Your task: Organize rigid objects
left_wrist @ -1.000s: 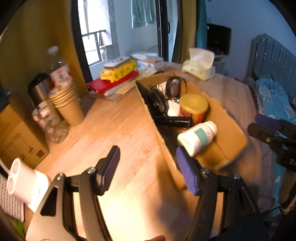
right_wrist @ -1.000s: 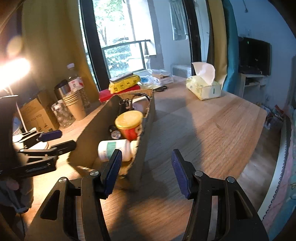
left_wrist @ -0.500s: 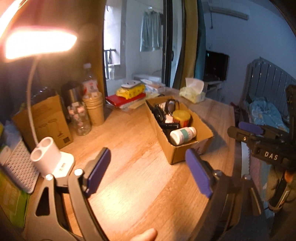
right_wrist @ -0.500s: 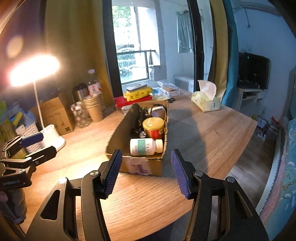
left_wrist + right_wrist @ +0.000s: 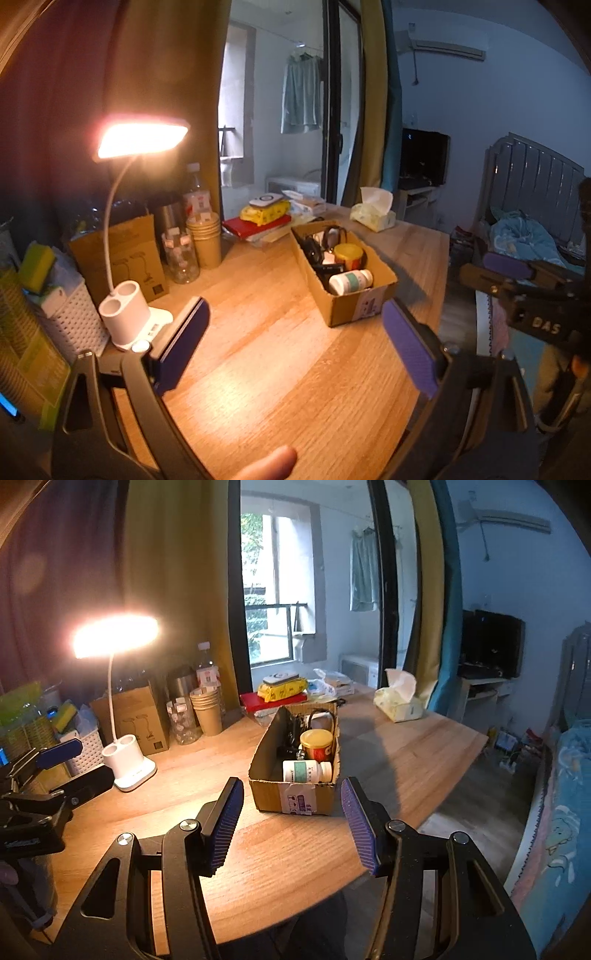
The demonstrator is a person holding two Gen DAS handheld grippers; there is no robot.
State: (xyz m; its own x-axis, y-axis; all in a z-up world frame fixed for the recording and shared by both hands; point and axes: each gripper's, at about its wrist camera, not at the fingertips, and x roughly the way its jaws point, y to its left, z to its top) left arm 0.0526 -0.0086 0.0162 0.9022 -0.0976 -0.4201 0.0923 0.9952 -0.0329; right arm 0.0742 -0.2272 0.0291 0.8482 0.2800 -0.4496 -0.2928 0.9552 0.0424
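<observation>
Both tools stood clear of the work, with nothing between their pads. The left tool (image 5: 295, 347) had just been opening and stood spread wide over bare wood; the right tool (image 5: 291, 823) was spread about halfway, also empty.

The open brown cardboard box (image 5: 295, 797) sat on the wooden bench (image 5: 288, 369), well ahead of both tools. Inside it, the white plastic bottle with a green label (image 5: 306, 770) lay on its side against the near wall, and the red jar with a yellow lid (image 5: 316, 744) stood just behind it.

Risks, as judged:
- The box sat nearer the bench's open right-hand edge than its cluttered left side; a push from the left could shift it toward that edge.
- The bottle, lying loose on its side, could roll if the box were jolted.
- The lit white gooseneck desk lamp (image 5: 129, 310) stood just beside the left tool; a careless sweep could tip it.

Limits of view: the dark items at the rear of the box were tangled, possibly headphones and cables. Lamp glare washed out the left of the bench. A fingertip (image 5: 273, 463) intruded at the left view's bottom edge.
</observation>
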